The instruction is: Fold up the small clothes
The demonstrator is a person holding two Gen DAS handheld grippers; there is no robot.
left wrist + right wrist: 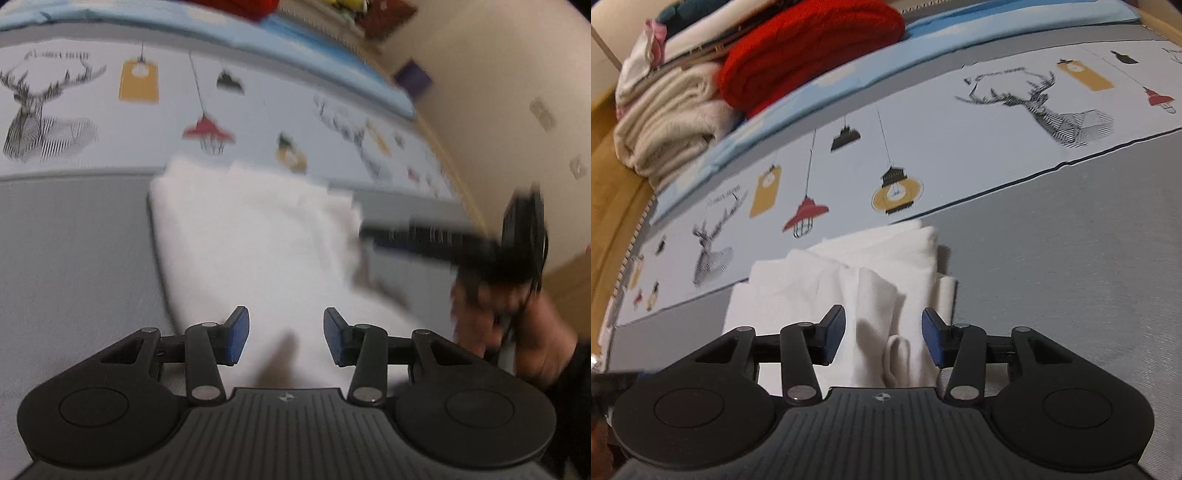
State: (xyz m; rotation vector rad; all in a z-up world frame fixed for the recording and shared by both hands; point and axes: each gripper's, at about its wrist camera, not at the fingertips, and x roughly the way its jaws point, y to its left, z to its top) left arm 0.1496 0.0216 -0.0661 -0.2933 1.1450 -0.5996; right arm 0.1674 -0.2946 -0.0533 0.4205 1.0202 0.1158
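Left claw (286, 338): jaws apart, nothing clamped, over the white garment (255, 236).
Right claw (884, 338): jaws apart, garment folds just ahead.
Bed (1071, 236): beneath garment.

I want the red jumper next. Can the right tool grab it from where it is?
Probably not yet. The right tool hangs open over the white cloth, and the red jumper sits far back on the pile, across the patterned sheet. Nothing blocks the way.

Two black handheld grippers with blue pads tilt downward, the left gripper (286, 338) and right gripper (884, 338) both with jaws apart; a blurred hand (513, 332) grasps the right one
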